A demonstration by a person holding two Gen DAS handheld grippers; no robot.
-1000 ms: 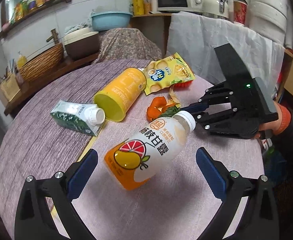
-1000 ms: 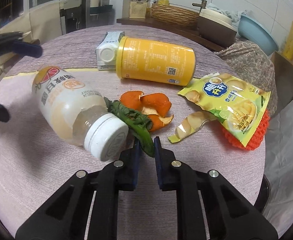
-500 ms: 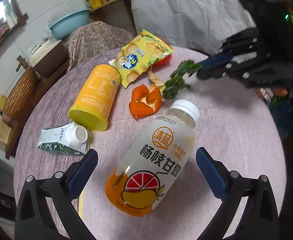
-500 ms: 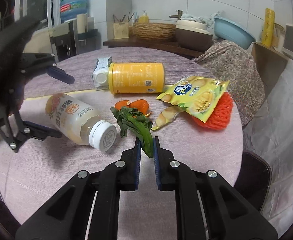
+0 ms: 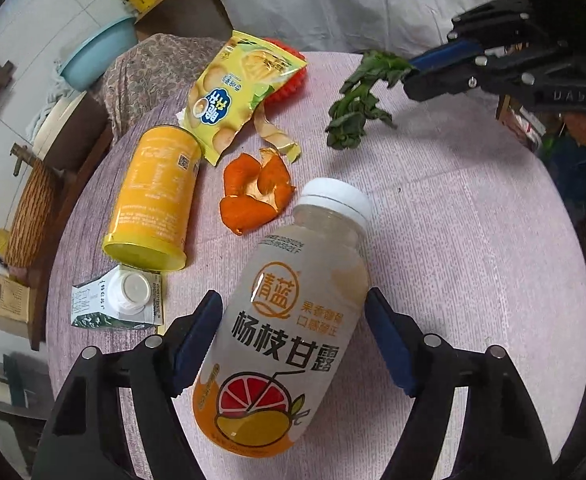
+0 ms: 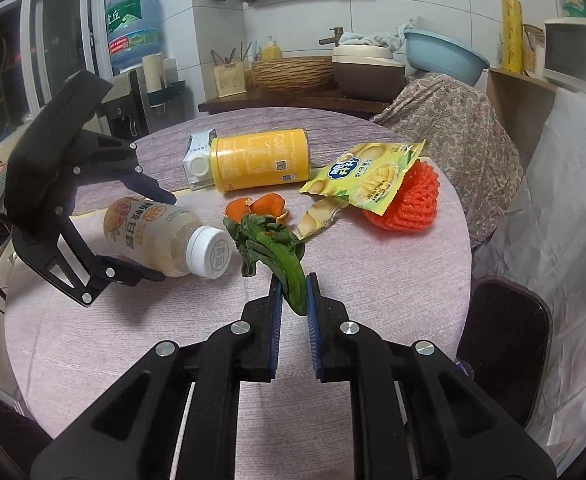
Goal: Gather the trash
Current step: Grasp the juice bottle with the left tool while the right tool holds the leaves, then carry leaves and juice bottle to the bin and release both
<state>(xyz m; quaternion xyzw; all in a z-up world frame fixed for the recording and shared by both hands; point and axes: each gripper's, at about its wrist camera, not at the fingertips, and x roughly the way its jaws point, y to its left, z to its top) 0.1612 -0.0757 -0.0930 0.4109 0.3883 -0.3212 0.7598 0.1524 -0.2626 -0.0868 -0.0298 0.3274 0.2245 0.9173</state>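
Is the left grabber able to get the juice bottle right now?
Probably yes. The left gripper has been closing, and the bottle already lies between its fingers with nothing else in there. The right gripper is off to the side, busy holding the green leaf.

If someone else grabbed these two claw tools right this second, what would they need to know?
Right gripper: shut on the green leaf scrap, held up off the table.
Left gripper: jaws have just been closing around the juice bottle, which lies on its side; pads look not quite pressing yet.
On the table: orange peel, yellow can on its side, milk carton, snack bag over red foam netting.
Done: the leaf is picked up.
Left: grip the bottle, bin both, collect the rest. No bin in view.
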